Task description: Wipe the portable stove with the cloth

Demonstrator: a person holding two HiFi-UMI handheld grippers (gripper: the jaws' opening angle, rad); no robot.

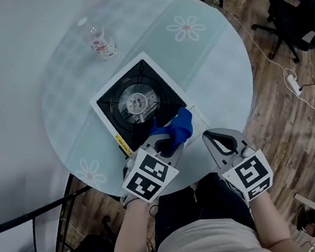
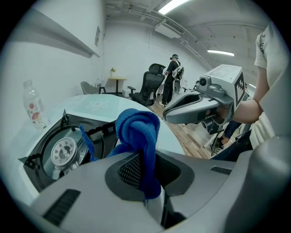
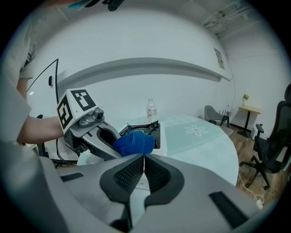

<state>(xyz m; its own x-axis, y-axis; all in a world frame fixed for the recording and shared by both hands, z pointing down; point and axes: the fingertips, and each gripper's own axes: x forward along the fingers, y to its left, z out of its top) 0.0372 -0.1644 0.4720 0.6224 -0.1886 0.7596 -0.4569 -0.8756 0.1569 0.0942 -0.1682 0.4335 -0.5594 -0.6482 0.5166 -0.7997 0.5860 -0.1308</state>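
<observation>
By stove (image 1: 119,96), left gripper (image 1: 166,145) clamps cloth (image 1: 177,126).

One stove (image 1: 137,105), one cloth (image 1: 176,127), one bottle (image 1: 99,41), one table (image 1: 214,74), two tools (image 1: 168,145) (image 1: 215,140).

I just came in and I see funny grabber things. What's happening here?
A person holds a grabber in each hand at a round table. The left gripper is clamped on a bunched blue cloth, over the near corner of the portable stove. The right gripper is shut and empty, off to the side near the table's edge. A water bottle stands beyond the stove.
</observation>
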